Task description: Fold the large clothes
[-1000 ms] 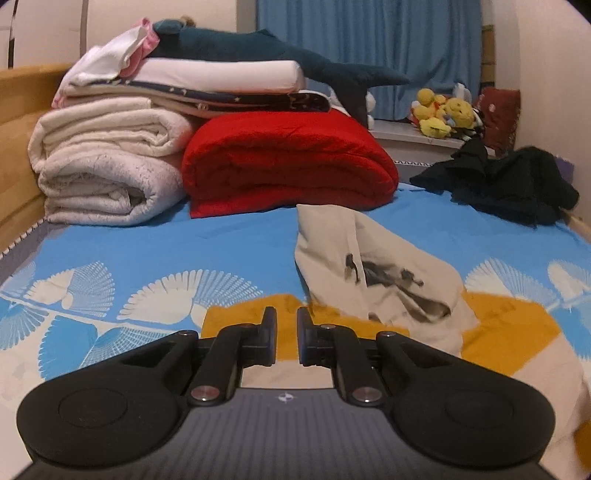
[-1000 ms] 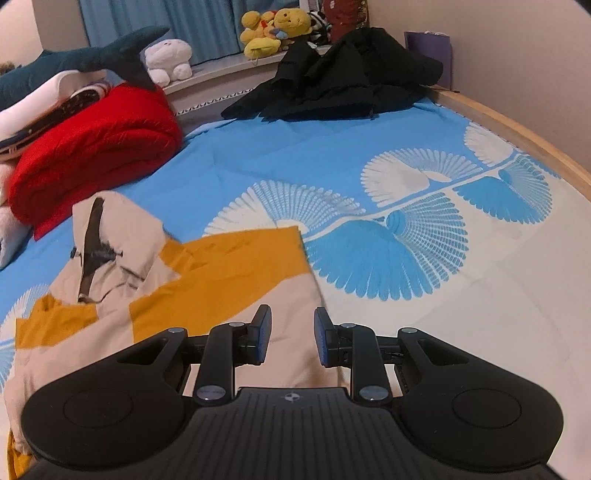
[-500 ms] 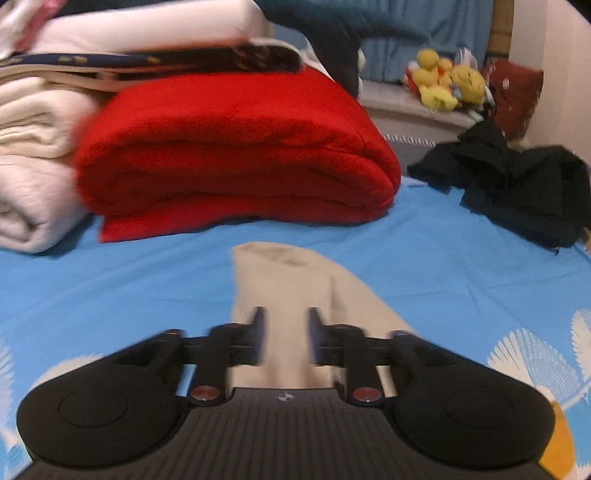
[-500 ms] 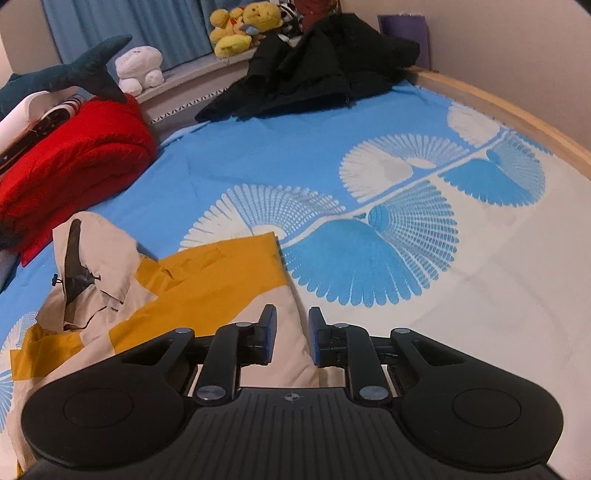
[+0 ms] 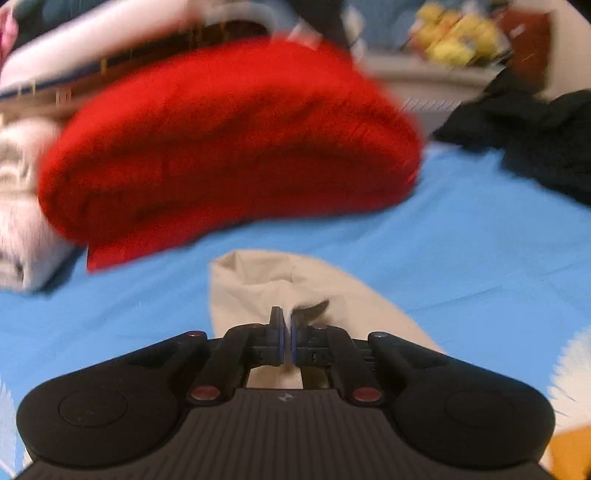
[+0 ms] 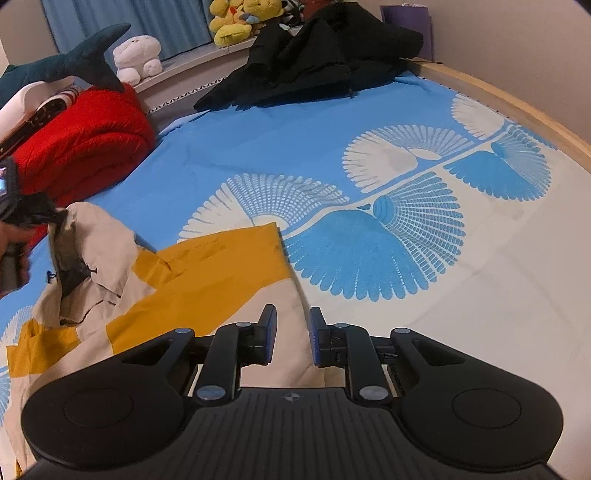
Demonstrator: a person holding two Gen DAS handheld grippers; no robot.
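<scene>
Now we pinch the beige-and-mustard jacket (image 5: 258,284) with our left gripper (image 5: 287,325), our right gripper (image 6: 291,328) spread above its near hem.

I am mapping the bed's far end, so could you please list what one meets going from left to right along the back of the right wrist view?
Folded red blanket → white plush toy → yellow plush toys → heap of black clothing → light wooden bed rail.

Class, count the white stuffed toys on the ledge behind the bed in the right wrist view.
1: the white stuffed toy sits on the ledge, between the shark plush's tail and the yellow plush toys. Others may be hidden.
</scene>
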